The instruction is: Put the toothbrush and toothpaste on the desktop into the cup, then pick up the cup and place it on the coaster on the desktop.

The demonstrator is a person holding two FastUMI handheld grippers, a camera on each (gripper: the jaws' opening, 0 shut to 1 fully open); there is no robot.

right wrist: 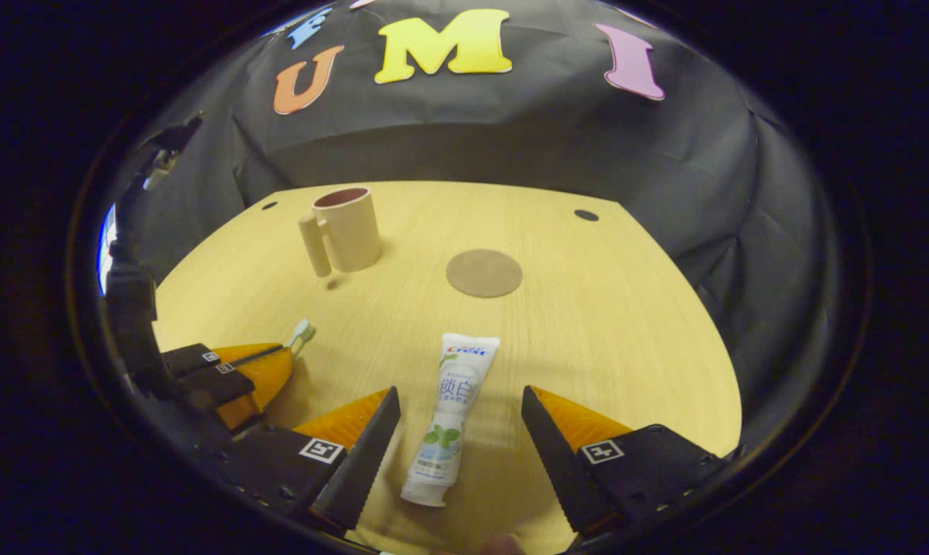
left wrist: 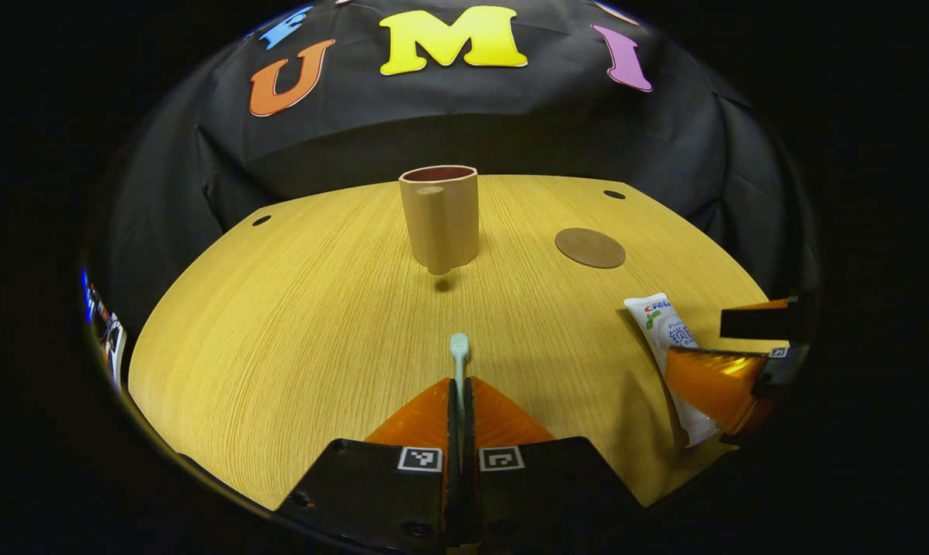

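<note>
While the left gripper (left wrist: 462, 385) has its two fingers pressed together on the handle of the toothbrush (left wrist: 459, 351), the slim pale handle runs straight forward between them and the small mint-green bristle head pokes out past the tips, pointing toward the cup (left wrist: 440, 218) farther along the desktop (left wrist: 294, 324). Seen from the right gripper view, that same left gripper (right wrist: 275, 361) sits low at the left with the toothbrush (right wrist: 301, 334) angled up and rightward from its tips. The right gripper (right wrist: 458, 405) stands wide open, one finger on each side of the toothpaste (right wrist: 452, 412) and neither touching it. That tube is soft, flat and white with printed markings, lying on the wood with its long axis running nearly along the gripper's own line: the round cap is nearest the camera and the flat crimped end points away toward the coaster (right wrist: 484, 272). From the left gripper view the toothpaste (left wrist: 668, 327) lies at the right edge with a finger of the right gripper (left wrist: 722, 362) over it. The coaster (left wrist: 590, 247) is a thin brown disc, lying flat. The cup (right wrist: 348, 229) is a matte beige cylinder with a thick rod-like handle and a reddish inside, standing upright and well apart from the coaster. Pale, fine-grained wood makes up the desktop (right wrist: 626, 324), with small dark round holes near its far edge.
</note>
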